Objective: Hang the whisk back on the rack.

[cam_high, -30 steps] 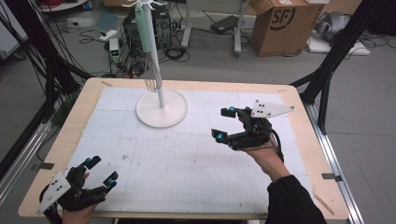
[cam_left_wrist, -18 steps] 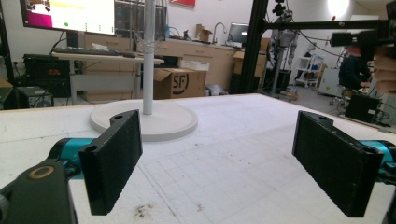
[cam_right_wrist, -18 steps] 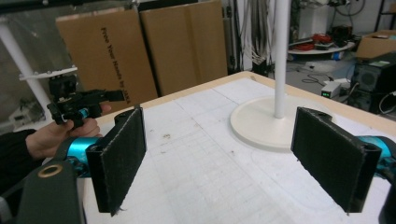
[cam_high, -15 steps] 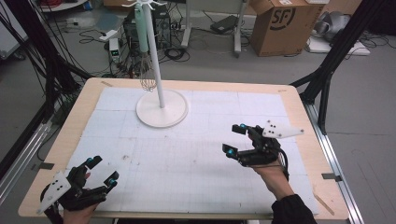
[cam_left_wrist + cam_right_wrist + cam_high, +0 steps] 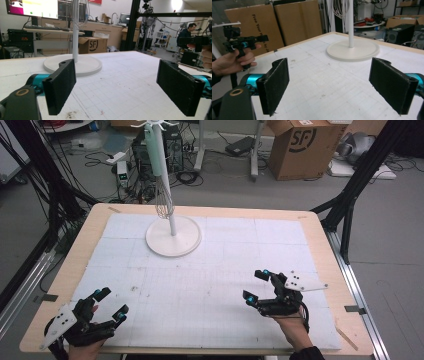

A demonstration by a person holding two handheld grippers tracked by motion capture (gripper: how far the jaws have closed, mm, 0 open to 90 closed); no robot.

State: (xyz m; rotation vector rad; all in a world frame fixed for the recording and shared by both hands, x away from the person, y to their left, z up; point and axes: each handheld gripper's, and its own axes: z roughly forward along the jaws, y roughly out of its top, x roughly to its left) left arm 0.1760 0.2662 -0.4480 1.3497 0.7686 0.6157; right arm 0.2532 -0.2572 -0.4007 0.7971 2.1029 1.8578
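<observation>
Two grippers are held low over the near edge of the table (image 5: 320,232), the left gripper (image 5: 111,302) by the near left corner and the right gripper (image 5: 259,285) toward the near right; both are spread wide with nothing between the jaws. The right gripper's jaws have just been opening a little further, with nothing between them. A wire whisk (image 5: 161,202) is seen hanging from the white stand (image 5: 172,237), whose round base rests toward the far edge, left of centre, well apart from both grippers. Judged from this, the hanging appears done, with only the parking of the tools left; a fresh reach for the whisk cannot be ruled out. The table is covered by a white gridded mat (image 5: 220,285), lightly scuffed, inside a wooden rim. Beyond the far edge, a grey floor with cables, electronics and a cardboard box (image 5: 300,145) is seen.
</observation>
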